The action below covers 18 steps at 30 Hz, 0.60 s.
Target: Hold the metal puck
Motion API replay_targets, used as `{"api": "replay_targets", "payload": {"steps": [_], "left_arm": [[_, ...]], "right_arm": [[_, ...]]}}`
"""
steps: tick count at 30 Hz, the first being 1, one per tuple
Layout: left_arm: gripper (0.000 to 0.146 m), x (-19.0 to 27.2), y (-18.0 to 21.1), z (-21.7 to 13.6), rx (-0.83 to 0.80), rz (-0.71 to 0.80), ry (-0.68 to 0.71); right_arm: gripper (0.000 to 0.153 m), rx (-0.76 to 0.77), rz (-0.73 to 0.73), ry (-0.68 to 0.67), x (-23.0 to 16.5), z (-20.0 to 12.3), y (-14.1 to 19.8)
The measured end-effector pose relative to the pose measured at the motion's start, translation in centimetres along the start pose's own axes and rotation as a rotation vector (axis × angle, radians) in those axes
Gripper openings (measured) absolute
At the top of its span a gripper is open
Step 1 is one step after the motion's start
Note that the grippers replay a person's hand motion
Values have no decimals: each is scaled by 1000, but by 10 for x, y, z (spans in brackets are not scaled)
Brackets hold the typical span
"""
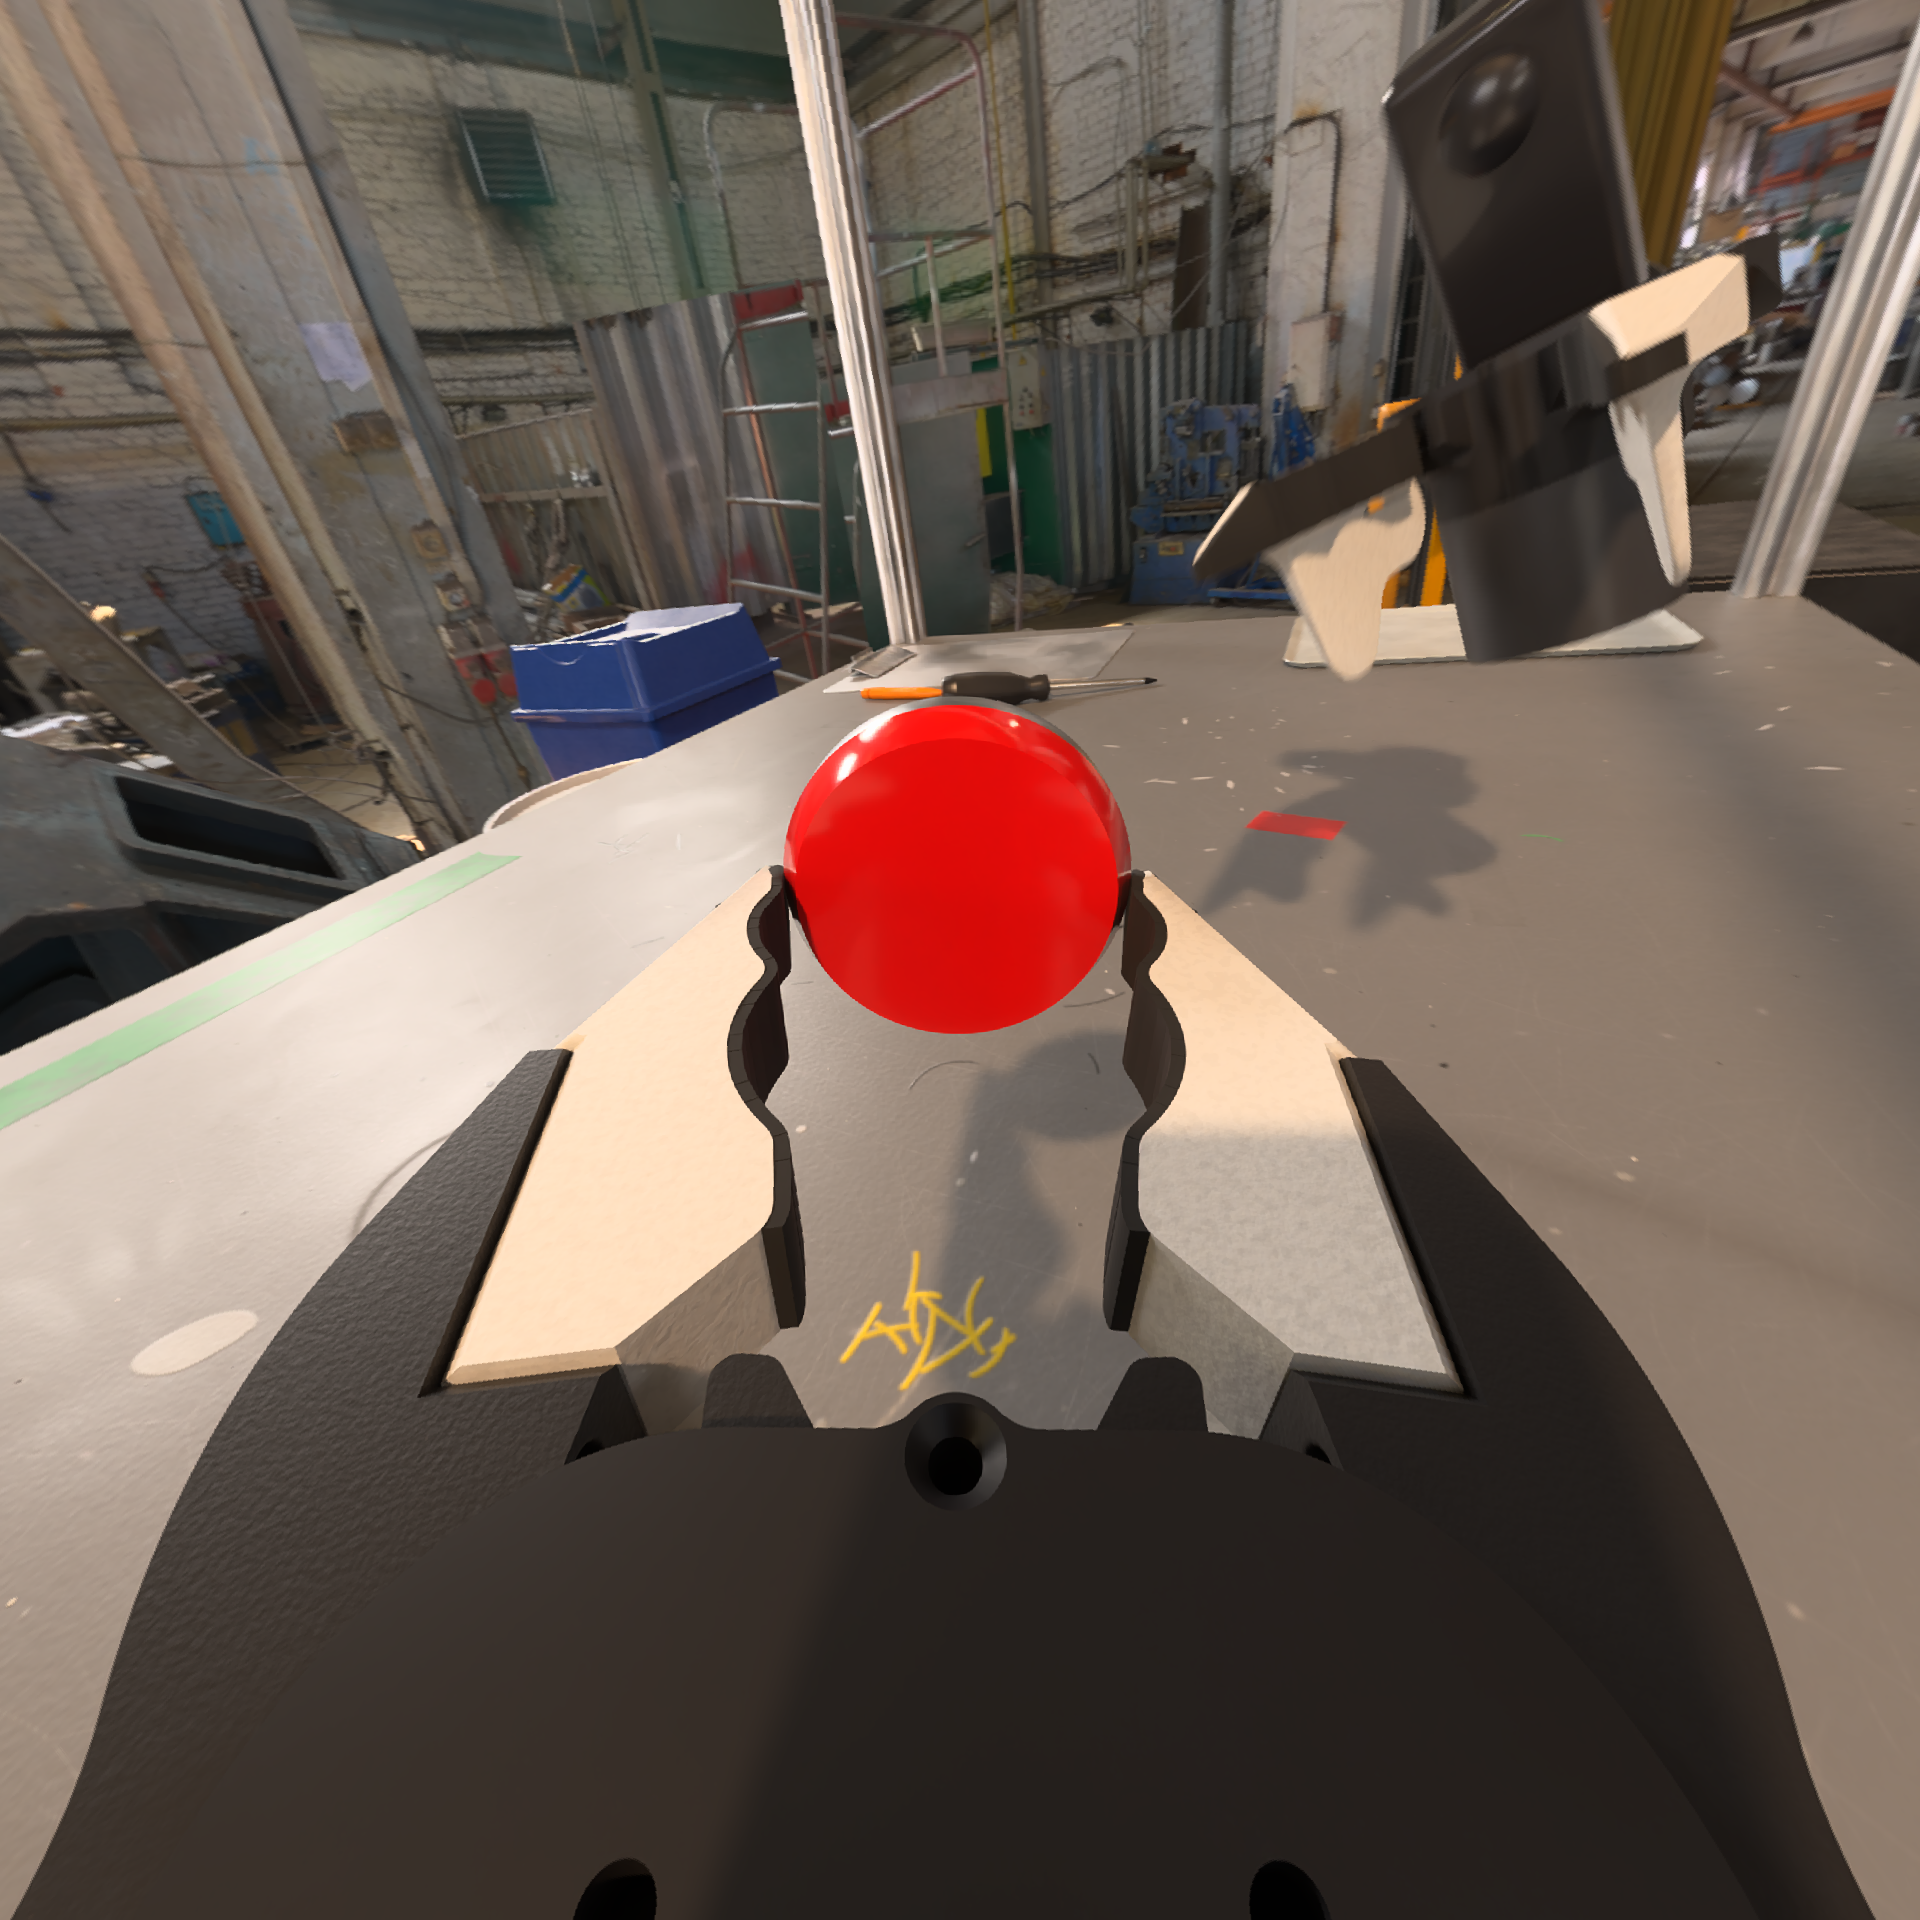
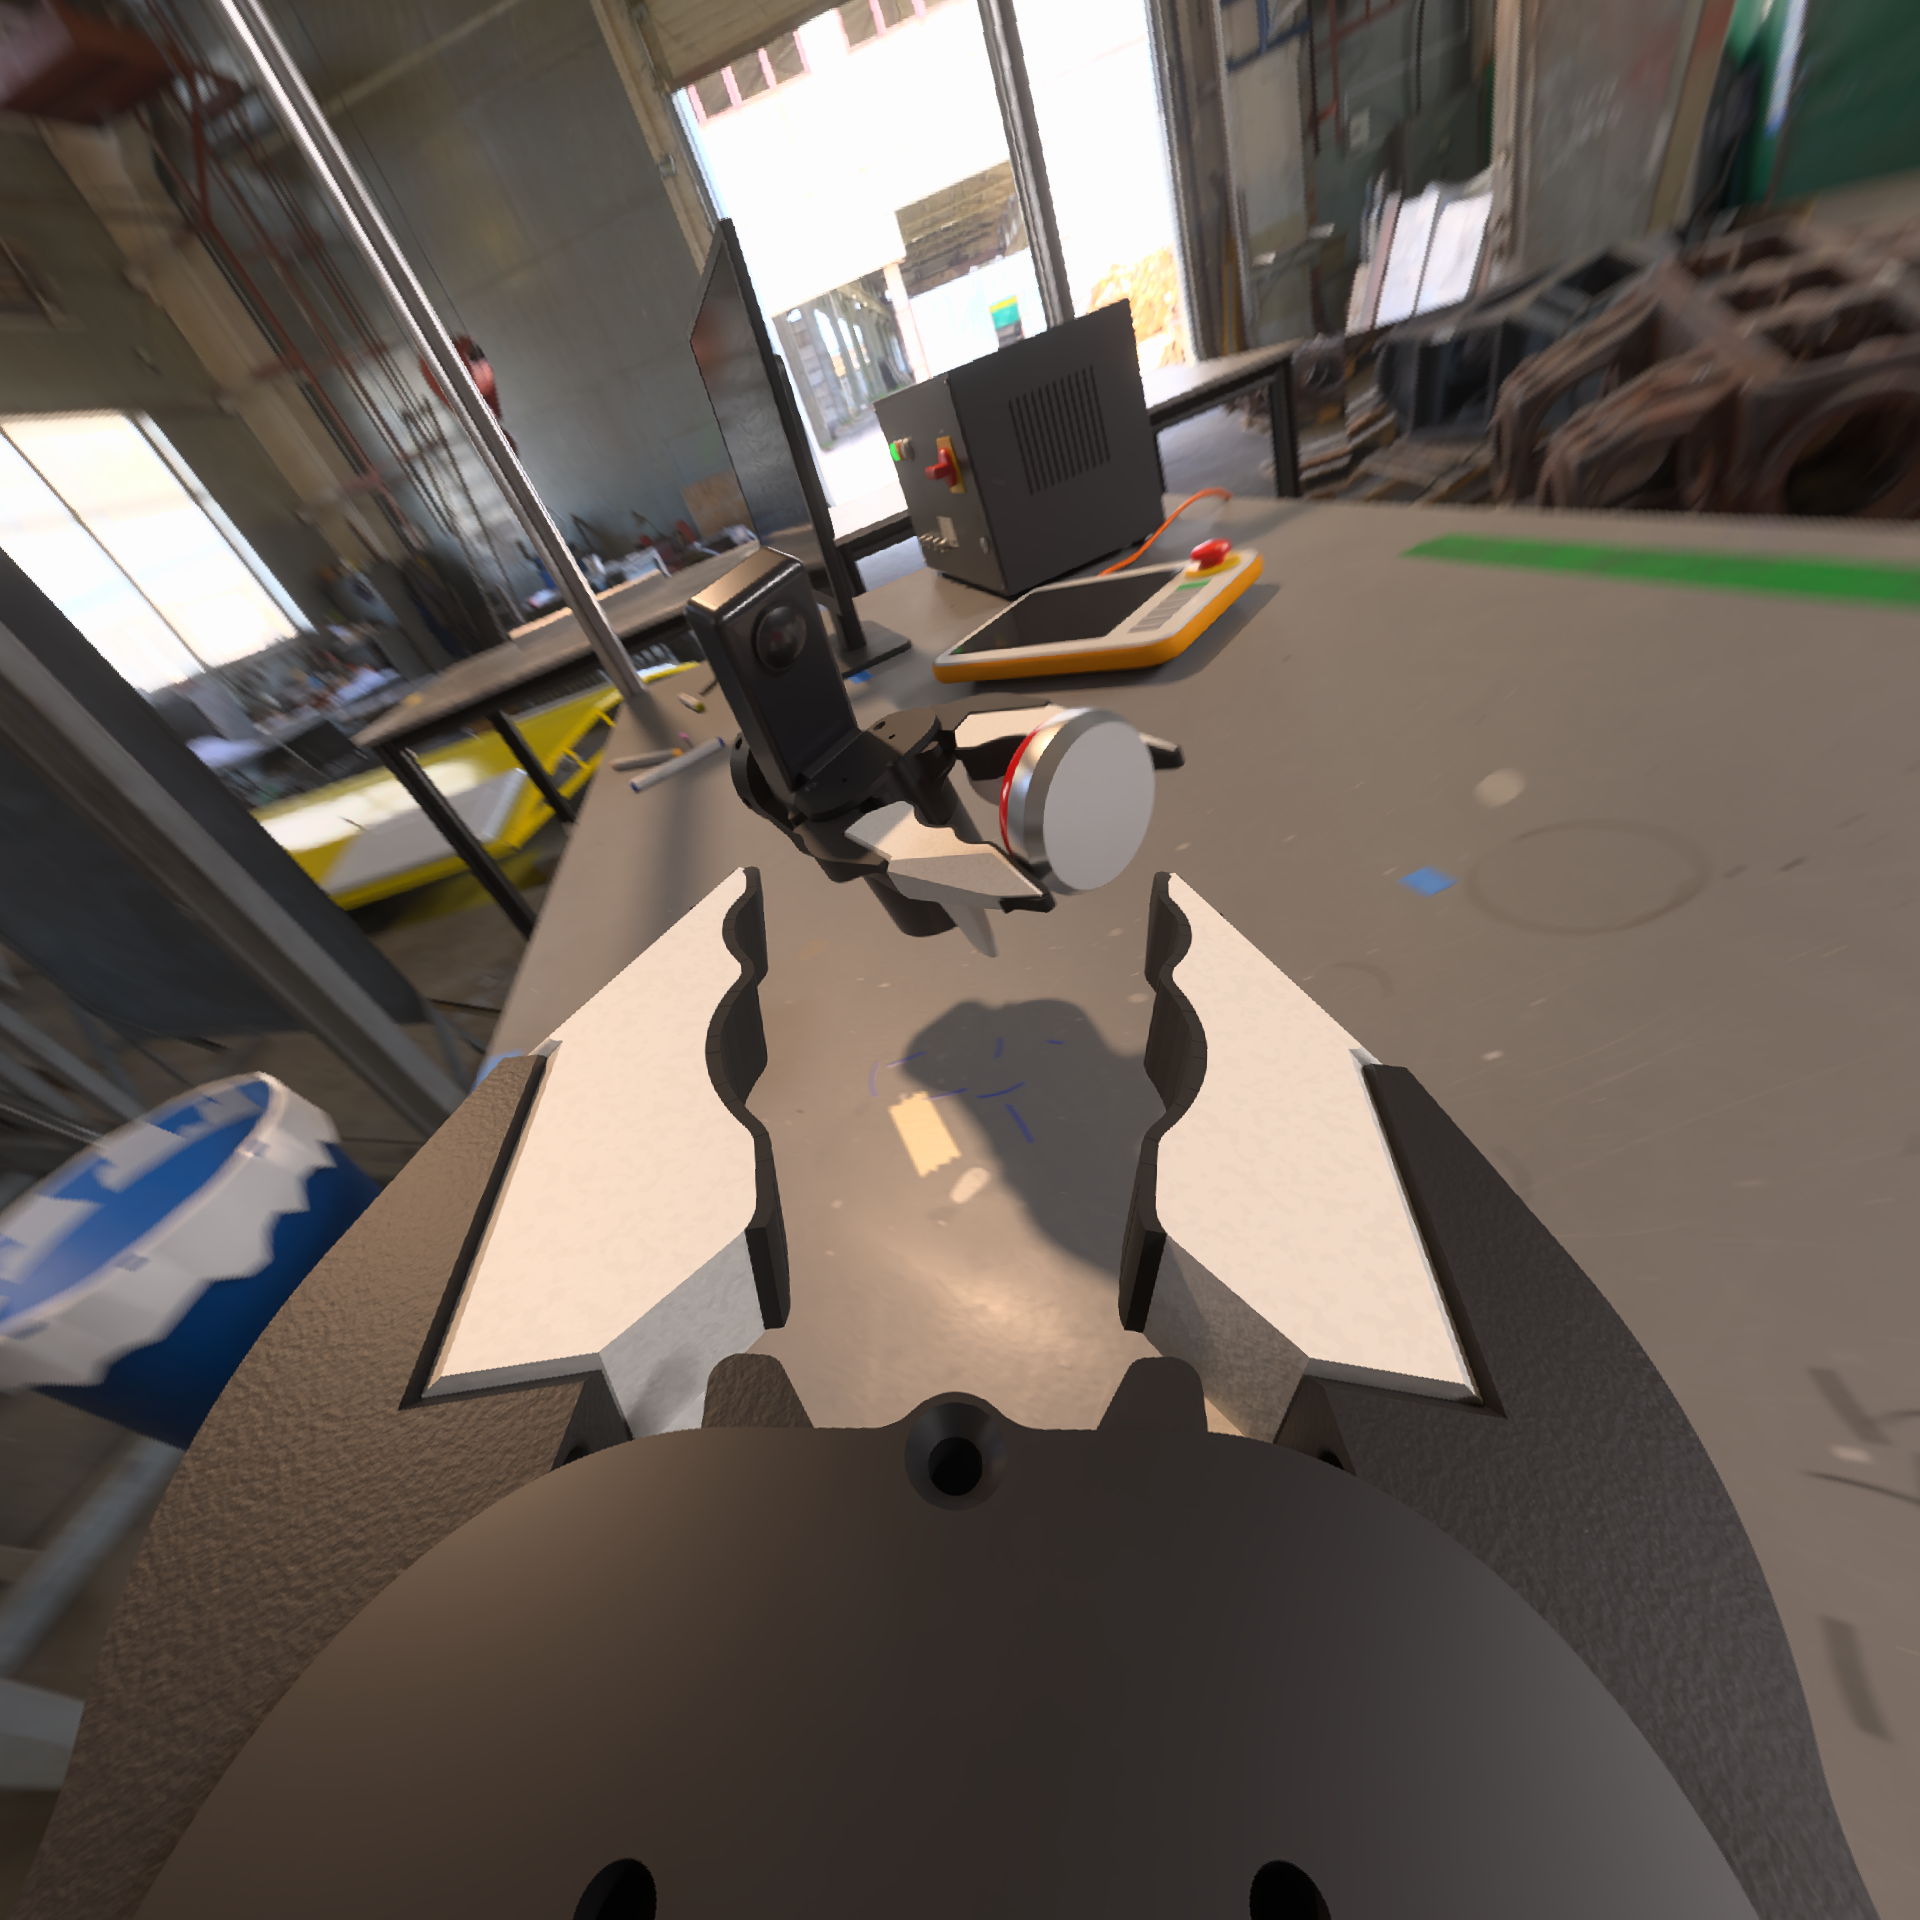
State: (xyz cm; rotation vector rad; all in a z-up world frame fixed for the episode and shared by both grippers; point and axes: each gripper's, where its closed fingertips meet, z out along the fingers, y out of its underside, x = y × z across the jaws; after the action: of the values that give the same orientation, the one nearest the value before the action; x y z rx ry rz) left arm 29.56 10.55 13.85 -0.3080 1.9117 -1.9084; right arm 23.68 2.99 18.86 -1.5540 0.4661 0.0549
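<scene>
Centrally, left hand-held gripper [image 1: 956,883] clamps the metal puck [image 1: 956,868] by its rim, red face toward its camera, raised off the grey worktop [image 1: 1558,987] | right hand-held gripper [image 2: 956,894] spread wide, holding nothing, near the puck | screwdriver [image 1: 1039,684] at the far edge.

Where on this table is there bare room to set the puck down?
Bare grey top lies under the left gripper holding the metal puck, and between the red tape patch and green tape stripe. It is crowded by the screwdriver, tablet pendant and control box.
</scene>
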Motion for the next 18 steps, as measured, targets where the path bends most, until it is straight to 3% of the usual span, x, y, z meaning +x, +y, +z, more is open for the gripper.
{"api": "replay_targets", "payload": {"steps": [4,9,14,18], "left_arm": [[65,2,-1,-8,16,-24,82],[65,19,-8,-13,87,-101,244],[65,44,-3,-9,53,-47,359],[65,61,1,-6,36,-17,433]], "right_arm": [[74,75,-200,122,3,-44,-29],[85,153,-407,448,31,-100,-54],[86,-36,-482,271,14,-65,-21],[79,-147,-427,131,1,-22,6]]}}
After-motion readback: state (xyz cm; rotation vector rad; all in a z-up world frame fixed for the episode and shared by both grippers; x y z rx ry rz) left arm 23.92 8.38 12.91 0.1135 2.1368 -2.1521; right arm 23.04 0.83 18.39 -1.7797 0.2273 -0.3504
